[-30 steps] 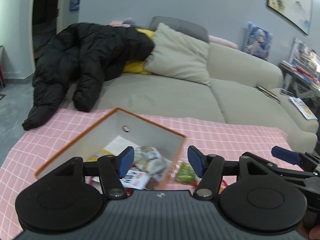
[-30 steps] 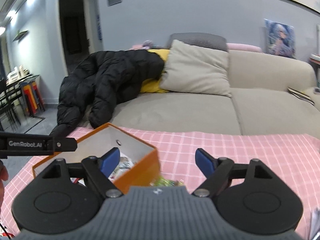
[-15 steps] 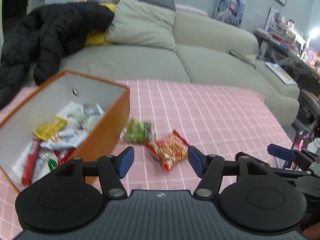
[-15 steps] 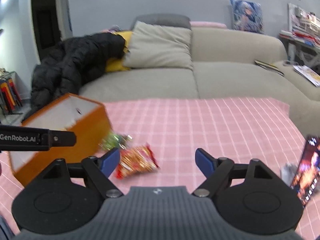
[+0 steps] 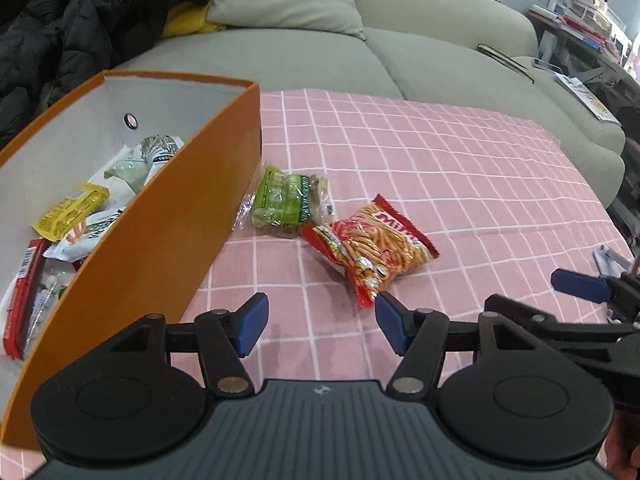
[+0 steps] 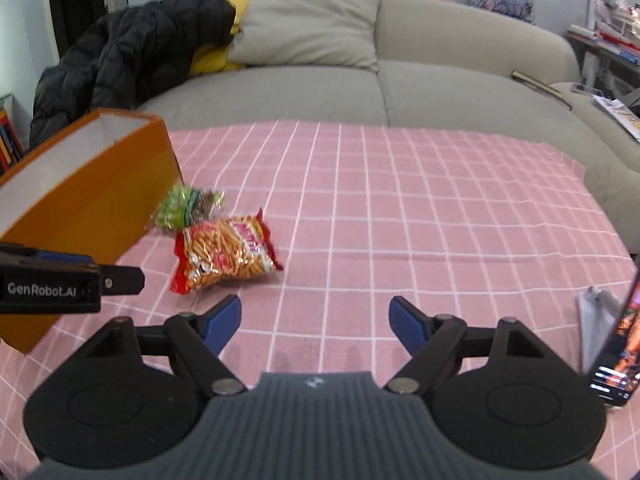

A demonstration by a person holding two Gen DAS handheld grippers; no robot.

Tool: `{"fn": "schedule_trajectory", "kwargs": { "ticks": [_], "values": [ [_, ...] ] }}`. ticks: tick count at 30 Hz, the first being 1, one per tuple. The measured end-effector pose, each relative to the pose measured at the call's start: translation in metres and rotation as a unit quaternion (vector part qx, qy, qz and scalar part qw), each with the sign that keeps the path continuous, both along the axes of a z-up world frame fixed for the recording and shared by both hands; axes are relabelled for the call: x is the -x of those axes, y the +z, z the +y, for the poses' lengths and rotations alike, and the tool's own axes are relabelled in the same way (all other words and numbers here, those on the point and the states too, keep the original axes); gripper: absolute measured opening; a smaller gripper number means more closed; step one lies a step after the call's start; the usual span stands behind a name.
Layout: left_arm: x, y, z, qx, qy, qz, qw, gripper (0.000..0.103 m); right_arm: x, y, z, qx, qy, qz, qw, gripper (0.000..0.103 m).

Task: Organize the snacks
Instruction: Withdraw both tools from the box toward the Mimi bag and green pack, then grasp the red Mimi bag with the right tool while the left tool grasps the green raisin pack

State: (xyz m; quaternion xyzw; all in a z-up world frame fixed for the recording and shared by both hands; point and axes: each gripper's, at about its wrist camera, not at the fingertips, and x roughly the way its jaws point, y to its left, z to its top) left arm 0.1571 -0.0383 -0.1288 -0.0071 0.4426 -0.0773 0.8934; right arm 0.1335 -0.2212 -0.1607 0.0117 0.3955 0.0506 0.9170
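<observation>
An orange box with white inner walls stands on the pink checked cloth at the left, with several snack packets inside. Beside its right wall lies a green snack bag. Touching that bag is a red bag of stick snacks, nearer to me. My left gripper hangs open just short of the red bag, nothing between its fingers. In the right wrist view the orange box, green bag and red bag lie left of centre. My right gripper is open over bare cloth.
A grey sofa with a black jacket and a beige cushion stands behind the table. A phone with a lit screen leans at the table's right edge, a small white packet beside it. Cluttered shelves stand at far right.
Both grippers have come down and tipped toward the table. The view has swung from the sofa and box to the cloth, and the two loose bags now lie close ahead.
</observation>
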Motion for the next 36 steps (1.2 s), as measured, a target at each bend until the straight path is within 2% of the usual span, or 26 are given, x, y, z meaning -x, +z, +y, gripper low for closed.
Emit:
{"fn": "schedule_trajectory", "kwargs": {
  "ticks": [4, 6, 10, 13, 19, 20, 25, 27, 31, 33, 36],
  "values": [
    [-0.015, -0.002, 0.002, 0.017, 0.004, 0.003, 0.9998, 0.071, -0.019, -0.010, 0.008, 0.004, 0.007, 0.010, 1.000, 0.078],
    [-0.023, -0.003, 0.001, 0.018, 0.001, 0.003, 0.9998, 0.071, -0.029, -0.012, 0.012, 0.003, 0.011, 0.011, 1.000, 0.073],
    [-0.039, -0.002, -0.001, 0.007, 0.002, -0.005, 1.0000, 0.071, -0.046, -0.010, 0.020, -0.003, 0.019, 0.007, 1.000, 0.072],
    [-0.046, 0.002, -0.001, -0.013, -0.004, -0.013, 0.9998, 0.071, -0.059, -0.008, 0.035, -0.008, 0.049, 0.004, 0.999, 0.072],
    [-0.051, 0.010, 0.007, -0.033, -0.012, -0.011, 0.9993, 0.071, -0.080, -0.017, 0.065, -0.014, 0.097, 0.015, 0.995, 0.081],
    [-0.051, 0.009, 0.008, -0.033, -0.013, -0.010, 0.9993, 0.068, -0.083, -0.019, 0.068, -0.015, 0.100, 0.016, 0.995, 0.082],
    [-0.051, 0.003, 0.006, -0.044, -0.030, -0.010, 0.9985, 0.068, -0.093, -0.038, 0.083, -0.007, 0.111, 0.045, 0.993, 0.082],
    [-0.052, 0.000, 0.006, -0.043, -0.030, -0.007, 0.9986, 0.068, -0.096, -0.044, 0.084, 0.007, 0.107, 0.052, 0.993, 0.071],
    [-0.055, -0.004, 0.007, -0.033, -0.023, -0.001, 0.9992, 0.068, -0.096, -0.043, 0.075, -0.001, 0.108, 0.048, 0.993, 0.064],
    [-0.058, -0.006, 0.005, -0.031, -0.019, -0.001, 0.9993, 0.068, -0.093, -0.039, 0.069, 0.003, 0.106, 0.044, 0.993, 0.056],
    [-0.064, -0.011, 0.002, -0.031, -0.010, -0.003, 0.9995, 0.068, -0.090, -0.036, 0.055, 0.019, 0.087, 0.043, 0.995, 0.053]
  ]
}}
